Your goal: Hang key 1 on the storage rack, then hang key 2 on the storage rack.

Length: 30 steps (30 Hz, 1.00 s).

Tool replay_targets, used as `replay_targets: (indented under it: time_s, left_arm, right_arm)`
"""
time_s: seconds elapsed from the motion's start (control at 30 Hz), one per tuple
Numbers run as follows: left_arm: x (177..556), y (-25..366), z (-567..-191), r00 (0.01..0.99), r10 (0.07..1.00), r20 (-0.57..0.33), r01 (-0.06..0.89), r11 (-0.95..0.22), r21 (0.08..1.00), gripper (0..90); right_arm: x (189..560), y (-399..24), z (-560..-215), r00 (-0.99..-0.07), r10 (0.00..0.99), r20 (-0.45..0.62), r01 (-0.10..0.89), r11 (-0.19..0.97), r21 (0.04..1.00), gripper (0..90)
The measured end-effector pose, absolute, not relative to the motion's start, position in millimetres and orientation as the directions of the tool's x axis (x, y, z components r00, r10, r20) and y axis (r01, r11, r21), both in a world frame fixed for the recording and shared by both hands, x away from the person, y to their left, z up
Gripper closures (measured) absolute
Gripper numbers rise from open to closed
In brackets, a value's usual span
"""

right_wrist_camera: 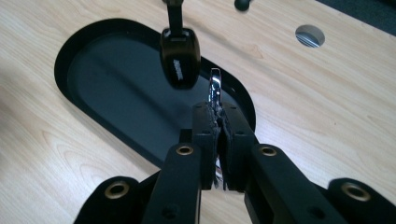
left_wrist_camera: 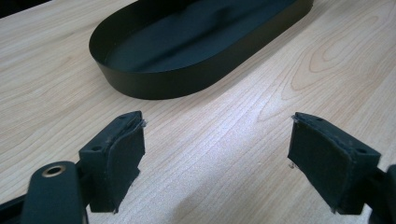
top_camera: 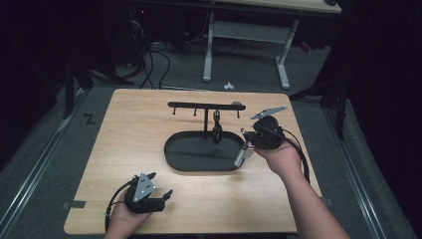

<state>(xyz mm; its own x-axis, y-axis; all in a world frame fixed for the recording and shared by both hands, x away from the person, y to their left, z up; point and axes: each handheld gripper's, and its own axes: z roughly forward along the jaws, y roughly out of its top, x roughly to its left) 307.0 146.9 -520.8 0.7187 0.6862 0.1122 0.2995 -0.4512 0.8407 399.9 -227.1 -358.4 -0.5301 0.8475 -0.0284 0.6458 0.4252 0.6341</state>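
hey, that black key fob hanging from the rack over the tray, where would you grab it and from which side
Grip the black fob across its two broad flat faces, low on the body, coming in level from the open front of the rack. It hangs freely on a thin strap above the tray, so pinching the faces should steady it; the strap looks too narrow.

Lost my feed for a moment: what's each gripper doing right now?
Left gripper: open, nothing between its jaws, low over the table.
Right gripper: shut on a thin silver metal piece, by the black tray.

Overhead light on counter [top_camera: 149, 149], dark surroundings. Soft shadows beneath fingers [left_wrist_camera: 116, 158]. Gripper views sharp; near fingers slightly soft.
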Motion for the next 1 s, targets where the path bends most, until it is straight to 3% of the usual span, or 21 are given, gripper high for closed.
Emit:
replay_targets:
  time_s: [1.0]
  left_arm:
    - [307, 153, -523, 0.718, 0.688, 0.107, 0.308, -0.452, 0.838, 18.8]
  right_arm:
    - [432, -214, -345, -0.521, 0.853, -0.011, 0.644, 0.402, 0.651, 86.2]
